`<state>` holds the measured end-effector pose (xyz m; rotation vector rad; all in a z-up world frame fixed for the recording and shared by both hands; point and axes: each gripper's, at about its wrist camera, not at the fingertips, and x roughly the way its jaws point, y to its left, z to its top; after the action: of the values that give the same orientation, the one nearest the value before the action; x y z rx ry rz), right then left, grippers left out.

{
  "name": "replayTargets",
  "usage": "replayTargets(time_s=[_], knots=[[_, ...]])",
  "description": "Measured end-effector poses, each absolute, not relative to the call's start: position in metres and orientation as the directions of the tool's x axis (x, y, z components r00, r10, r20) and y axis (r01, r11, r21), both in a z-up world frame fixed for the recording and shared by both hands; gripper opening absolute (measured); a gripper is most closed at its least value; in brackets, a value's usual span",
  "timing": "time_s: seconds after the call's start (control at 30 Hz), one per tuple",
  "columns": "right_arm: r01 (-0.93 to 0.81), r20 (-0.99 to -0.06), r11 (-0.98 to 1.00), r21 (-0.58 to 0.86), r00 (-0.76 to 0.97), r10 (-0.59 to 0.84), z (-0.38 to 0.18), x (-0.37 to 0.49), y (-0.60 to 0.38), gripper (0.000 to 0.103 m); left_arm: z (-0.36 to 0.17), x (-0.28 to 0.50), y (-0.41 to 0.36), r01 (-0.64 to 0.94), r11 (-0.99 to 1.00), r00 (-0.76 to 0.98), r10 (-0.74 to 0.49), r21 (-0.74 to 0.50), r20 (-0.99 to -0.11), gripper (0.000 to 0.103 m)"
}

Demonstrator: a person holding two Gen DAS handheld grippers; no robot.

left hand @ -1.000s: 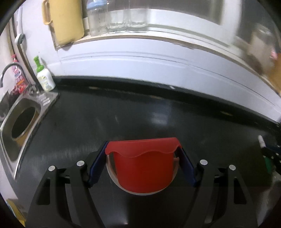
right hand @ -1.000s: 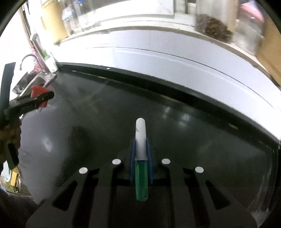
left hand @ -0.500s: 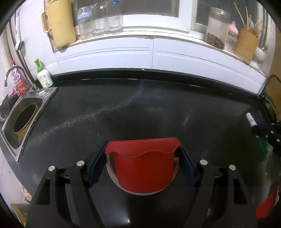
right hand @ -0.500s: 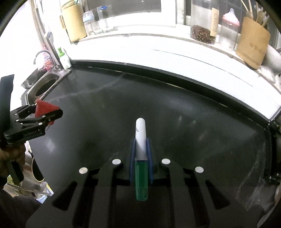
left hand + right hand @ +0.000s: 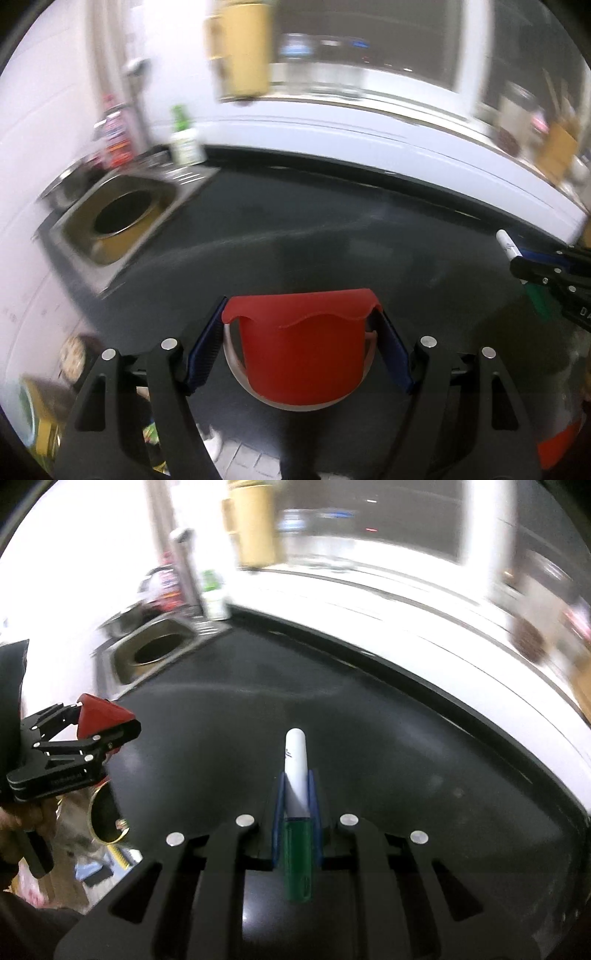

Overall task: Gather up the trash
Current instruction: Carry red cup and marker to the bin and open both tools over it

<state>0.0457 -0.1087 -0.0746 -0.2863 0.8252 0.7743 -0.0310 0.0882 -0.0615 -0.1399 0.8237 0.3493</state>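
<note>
The left gripper [image 5: 299, 325] is clamping a light, probably flexible red cup [image 5: 301, 354] by its sides; the right gripper [image 5: 295, 794] is pinching a stiff, slippery marker [image 5: 296, 805] mid-barrel.

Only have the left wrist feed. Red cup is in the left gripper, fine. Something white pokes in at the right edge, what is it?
Observer: A marker, white end forward, green end back.
Operator: Is it gripped or loose?
Observer: Gripped. The right gripper is shut on it, a blue pad on each side.
Operator: Anything below the left gripper that I can't see?
Observer: In the right wrist view the left gripper hangs past the counter edge, the hand under it, clutter below, too blurred to name.
</note>
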Motion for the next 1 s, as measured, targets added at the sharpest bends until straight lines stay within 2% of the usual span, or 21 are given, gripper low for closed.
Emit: replayTargets(time_s=[0.2, 0.37, 0.67, 1.0], knots=[[-0.869, -0.754, 0.49, 0.069, 0.276, 0.596, -0.078, 0.001, 0.005, 0.014, -0.068, -0.114, 0.158, -0.563, 0.826, 0.532, 0.396, 0.037, -0.749, 0.073], [-0.951, -0.768, 0.296, 0.091, 0.122, 0.628, -0.089, -0.049, 0.098, 0.014, -0.088, -0.185, 0.206, -0.702, 0.711, 0.432, 0.471, 0.041, -0.769, 0.073], [-0.989, -0.808, -0.008, 0.151, -0.128, 0.576, -0.134, -0.156, 0.252, 0.014, -0.159, -0.293, 0.28, -0.835, 0.55, 0.332, 0.491, -0.008, -0.805, 0.073], [-0.97, -0.866, -0.063, 0.236, -0.239, 0.439, -0.232, -0.22, 0.379, 0.014, -0.262, -0.339, 0.352, -0.888, 0.452, 0.314, 0.453, -0.089, -0.834, 0.073]])
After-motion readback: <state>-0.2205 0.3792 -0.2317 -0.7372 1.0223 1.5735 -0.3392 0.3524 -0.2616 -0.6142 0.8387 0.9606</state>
